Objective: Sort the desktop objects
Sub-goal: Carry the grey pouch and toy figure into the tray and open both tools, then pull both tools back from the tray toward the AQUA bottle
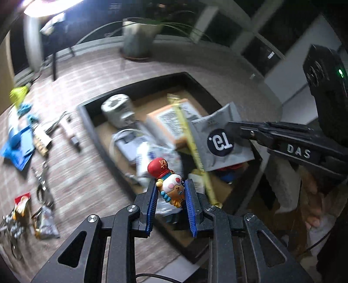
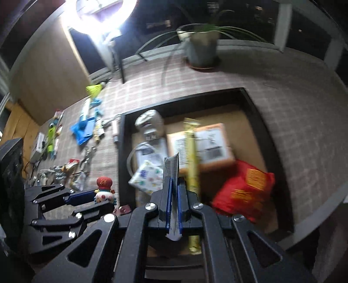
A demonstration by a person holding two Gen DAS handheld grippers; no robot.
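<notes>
My left gripper (image 1: 171, 185) is shut on a small cartoon figurine (image 1: 168, 181) with a red hat and holds it above the near left rim of a black tray (image 1: 91, 122). It also shows in the right wrist view (image 2: 104, 191). My right gripper (image 2: 173, 180) is shut on a grey sachet (image 2: 171, 166) marked "19" (image 1: 219, 141) and holds it over the tray (image 2: 124, 152). The tray holds a white cylinder (image 1: 117, 111), an orange box (image 2: 208, 143), a long yellow packet (image 2: 191, 152), a red bag (image 2: 245, 187) and white packets.
Loose items lie on the checked tablecloth left of the tray: blue packaging (image 1: 19, 150), a yellow-green item (image 1: 19, 93), metal clips (image 1: 42, 187), snack wrappers (image 1: 43, 224). A potted plant (image 2: 202, 50) stands at the back edge. A lamp (image 2: 102, 17) glares at upper left.
</notes>
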